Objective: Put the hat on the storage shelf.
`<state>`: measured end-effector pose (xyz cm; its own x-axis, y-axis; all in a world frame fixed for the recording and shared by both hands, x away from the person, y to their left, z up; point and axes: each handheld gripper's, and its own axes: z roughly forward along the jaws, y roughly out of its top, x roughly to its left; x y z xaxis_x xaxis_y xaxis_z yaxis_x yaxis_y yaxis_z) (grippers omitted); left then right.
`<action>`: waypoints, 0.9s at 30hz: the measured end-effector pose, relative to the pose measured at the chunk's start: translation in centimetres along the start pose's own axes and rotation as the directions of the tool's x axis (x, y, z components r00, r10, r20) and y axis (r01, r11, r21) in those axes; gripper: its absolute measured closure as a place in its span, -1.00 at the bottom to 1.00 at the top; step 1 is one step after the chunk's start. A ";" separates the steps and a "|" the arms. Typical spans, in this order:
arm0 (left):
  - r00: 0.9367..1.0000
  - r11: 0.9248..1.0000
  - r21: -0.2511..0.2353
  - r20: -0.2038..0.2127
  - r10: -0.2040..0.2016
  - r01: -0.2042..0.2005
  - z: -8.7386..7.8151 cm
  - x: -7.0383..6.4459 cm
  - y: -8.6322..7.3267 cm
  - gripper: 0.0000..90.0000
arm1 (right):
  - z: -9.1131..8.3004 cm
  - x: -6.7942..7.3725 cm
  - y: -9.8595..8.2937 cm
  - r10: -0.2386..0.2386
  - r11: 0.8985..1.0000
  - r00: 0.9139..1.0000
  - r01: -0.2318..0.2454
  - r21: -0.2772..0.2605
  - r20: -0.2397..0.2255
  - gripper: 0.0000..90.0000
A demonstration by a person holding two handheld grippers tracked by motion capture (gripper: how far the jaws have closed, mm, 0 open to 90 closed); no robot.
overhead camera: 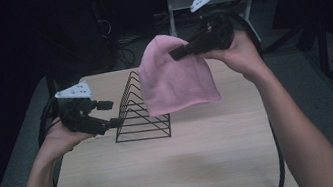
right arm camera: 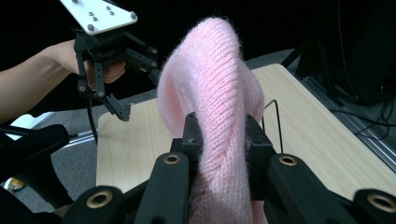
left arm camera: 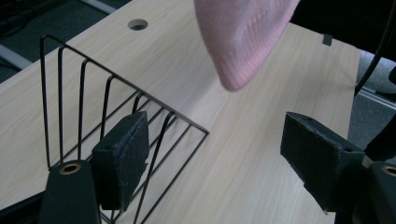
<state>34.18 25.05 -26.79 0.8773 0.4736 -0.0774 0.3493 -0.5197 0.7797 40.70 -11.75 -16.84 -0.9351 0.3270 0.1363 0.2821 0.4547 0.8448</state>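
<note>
Holding position nearest the person, the left gripper (overhead camera: 109, 113) sits low at the near-left end of the black wire rack of triangular dividers (overhead camera: 143, 111), its jaws standing well apart with nothing between them; in the left gripper view one pad (left arm camera: 121, 158) lies just beside the rack's wires (left arm camera: 112, 121), and whether it touches them cannot be told. The rack stands on the pale wooden table (overhead camera: 176, 168), its row of dividers running away from the person. Farther off and higher, the right gripper (overhead camera: 179, 51) is clamped on the pink ribbed knitted beanie (overhead camera: 175, 79) near its crown; the right gripper view shows the knit (right arm camera: 219, 121) pinched between the two closed pads. The beanie hangs clear of the table, long axis roughly vertical, open hem downward, directly above and slightly right of the rack's far end. The governing relation is vertical: the rack lies below and a little toward the person's left from the beanie's hem. Judged from this, the likely next move is lowering the beanie onto or over the dividers, carried by the right hand, with the left gripper, being nearer the rack, placed to steady it. Snagging the hem on a wire tip is the probable fault.
</note>
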 end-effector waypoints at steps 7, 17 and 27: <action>1.000 1.000 0.011 0.010 0.018 -0.018 0.3 0.1 0.9 -0.47 | 1.4 0.2 0.9 -0.010 1.000 1.000 0.010 0.006 -0.026 0.68; 0.999 0.999 -0.009 0.015 0.032 -0.032 0.2 0.4 2.1 -0.38 | 2.8 1.0 2.1 -0.034 0.999 0.998 0.033 -0.006 -0.057 0.68; 0.999 1.000 -0.004 0.044 -0.013 0.013 0.2 1.3 2.5 0.01 | 3.9 1.5 3.1 -0.060 0.998 0.995 0.058 -0.027 -0.080 0.67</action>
<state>36.26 24.28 -25.07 0.8865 0.4484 -0.1145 0.3593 -0.5108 0.7810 41.03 -6.58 -16.00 -0.9645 0.2316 0.1268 0.2219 0.4506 0.8647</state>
